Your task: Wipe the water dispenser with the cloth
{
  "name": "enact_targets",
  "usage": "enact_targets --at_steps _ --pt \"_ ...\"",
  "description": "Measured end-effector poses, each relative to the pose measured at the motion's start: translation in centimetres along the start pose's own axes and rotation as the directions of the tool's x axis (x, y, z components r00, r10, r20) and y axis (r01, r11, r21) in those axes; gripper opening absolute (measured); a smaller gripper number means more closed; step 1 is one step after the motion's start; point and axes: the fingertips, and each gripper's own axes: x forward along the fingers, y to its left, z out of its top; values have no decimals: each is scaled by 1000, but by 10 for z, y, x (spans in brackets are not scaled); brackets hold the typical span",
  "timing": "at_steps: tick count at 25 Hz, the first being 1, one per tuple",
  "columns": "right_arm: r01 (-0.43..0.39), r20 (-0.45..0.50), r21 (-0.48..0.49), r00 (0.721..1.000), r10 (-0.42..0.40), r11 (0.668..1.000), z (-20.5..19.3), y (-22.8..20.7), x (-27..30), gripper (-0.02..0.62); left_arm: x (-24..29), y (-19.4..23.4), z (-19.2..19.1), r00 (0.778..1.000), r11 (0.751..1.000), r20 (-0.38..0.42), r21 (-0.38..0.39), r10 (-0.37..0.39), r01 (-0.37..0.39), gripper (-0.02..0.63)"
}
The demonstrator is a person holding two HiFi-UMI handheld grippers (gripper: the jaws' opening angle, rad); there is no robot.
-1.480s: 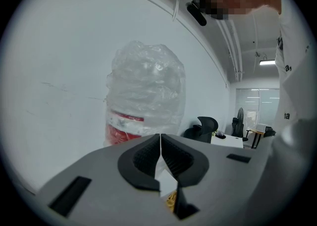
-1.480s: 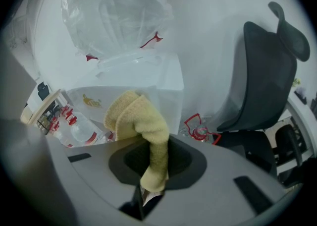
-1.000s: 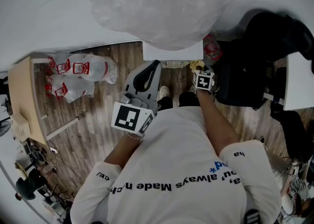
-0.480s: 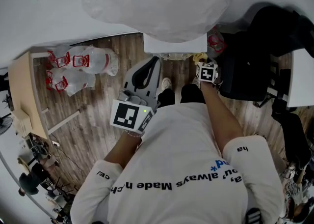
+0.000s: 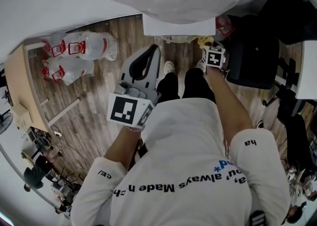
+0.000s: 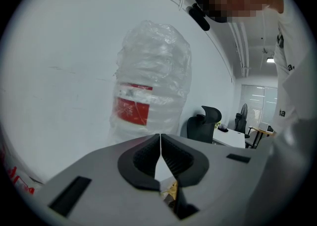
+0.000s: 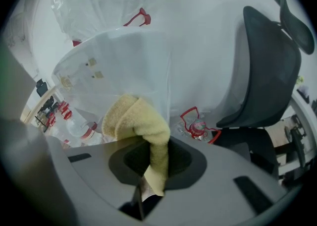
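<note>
Shows right gripper (image 7: 154,163) pinching yellow cloth (image 7: 134,118) in its jaws, close before the white front of the water dispenser (image 7: 116,66); left gripper (image 6: 160,153) jaws pressed together, empty. Calls for a firm pinch and flat, overlapping strokes — fold pressed against the panel, not dangling.

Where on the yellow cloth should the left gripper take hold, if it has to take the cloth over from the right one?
Grip the bunched fold of the cloth that stands free beyond the right gripper, coming from the left, where it bulges. The lower strip is pinched between the right fingers. Open the shut left gripper first.
</note>
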Motion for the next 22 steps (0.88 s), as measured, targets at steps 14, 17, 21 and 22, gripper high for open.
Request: enact_targets --at_steps 14,17,21,22 --pt "3 -24 -19 1000 -3 1000 -20 -2 28 60 -3 14 -47 999 1000 -39 -21 2 -3 26" --pt "11 -25 -21 1000 -12 1000 -22 -5 31 60 -1 14 -58 999 1000 -50 -23 -8 7 26" --pt "3 -21 -13 1000 -4 1000 -31 -6 45 60 1 17 -76 998 1000 -65 -25 -15 13 26" --pt "4 -21 -13 1000 -4 1000 -33 -6 47 60 2 18 -81 997 1000 -71 -24 -17 15 26"
